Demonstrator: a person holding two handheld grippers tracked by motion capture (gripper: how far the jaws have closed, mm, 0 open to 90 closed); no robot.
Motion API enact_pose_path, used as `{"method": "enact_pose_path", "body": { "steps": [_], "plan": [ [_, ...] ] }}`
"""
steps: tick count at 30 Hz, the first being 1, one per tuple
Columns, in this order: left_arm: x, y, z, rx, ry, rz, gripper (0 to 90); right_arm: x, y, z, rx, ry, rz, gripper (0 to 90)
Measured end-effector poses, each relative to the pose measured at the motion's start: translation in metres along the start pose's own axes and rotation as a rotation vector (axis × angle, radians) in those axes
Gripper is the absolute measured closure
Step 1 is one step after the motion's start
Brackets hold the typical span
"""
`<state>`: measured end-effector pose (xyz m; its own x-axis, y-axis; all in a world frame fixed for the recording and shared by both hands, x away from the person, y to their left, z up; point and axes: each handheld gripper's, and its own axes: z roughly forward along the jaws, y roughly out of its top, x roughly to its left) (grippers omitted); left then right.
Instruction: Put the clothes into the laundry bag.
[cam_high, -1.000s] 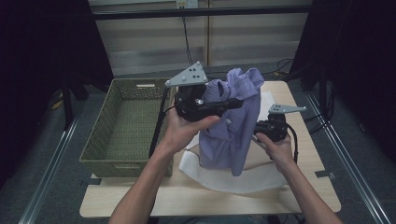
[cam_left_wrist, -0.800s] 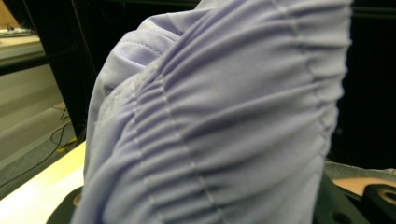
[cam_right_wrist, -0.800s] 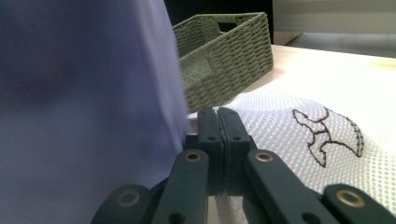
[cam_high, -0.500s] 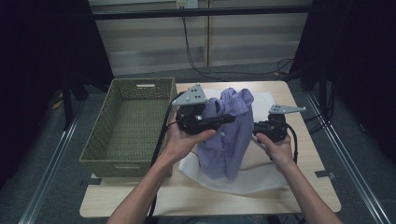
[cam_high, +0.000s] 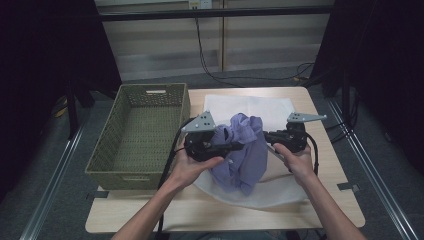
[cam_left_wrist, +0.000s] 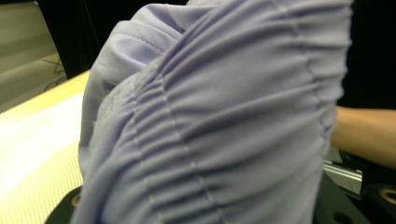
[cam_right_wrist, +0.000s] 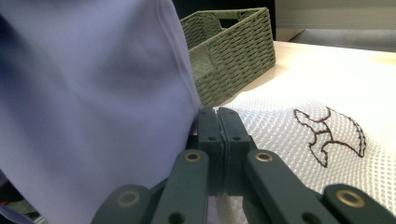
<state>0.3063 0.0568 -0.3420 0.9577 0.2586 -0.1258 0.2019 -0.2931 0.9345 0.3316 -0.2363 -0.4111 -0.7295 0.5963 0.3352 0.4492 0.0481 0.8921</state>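
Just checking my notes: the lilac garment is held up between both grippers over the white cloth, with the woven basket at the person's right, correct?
Not quite: the high view shows the woven basket at the person's left. The lilac garment is between both grippers over the white cloth.

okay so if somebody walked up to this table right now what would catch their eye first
Probably the lilac garment, bunched up in the middle of the table between the left gripper and the right gripper and hanging down onto a white mesh cloth. Next, the green woven basket at the table's left side. In the right gripper view, the cloth carries a small dark embroidered motif.
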Motion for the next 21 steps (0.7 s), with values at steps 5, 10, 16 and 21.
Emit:
{"method": "enact_pose_path", "body": {
  "steps": [5, 10, 16, 21],
  "plan": [
    [0.001, -0.018, 0.001, 0.018, -0.013, -0.025, 70.2, 0.001, 0.000, 0.000, 0.005, -0.002, -0.001, 89.1],
    [0.004, -0.034, 0.010, 0.066, -0.012, -0.038, 70.2, 0.001, -0.001, 0.001, 0.009, -0.001, -0.002, 89.1],
    [0.005, -0.046, 0.012, 0.104, -0.010, -0.047, 70.1, 0.002, -0.001, 0.002, 0.014, -0.002, -0.005, 89.1],
    [0.006, -0.057, 0.019, 0.152, -0.009, -0.049, 70.1, 0.002, -0.001, 0.002, 0.013, -0.001, -0.005, 89.1]
  ]
}}
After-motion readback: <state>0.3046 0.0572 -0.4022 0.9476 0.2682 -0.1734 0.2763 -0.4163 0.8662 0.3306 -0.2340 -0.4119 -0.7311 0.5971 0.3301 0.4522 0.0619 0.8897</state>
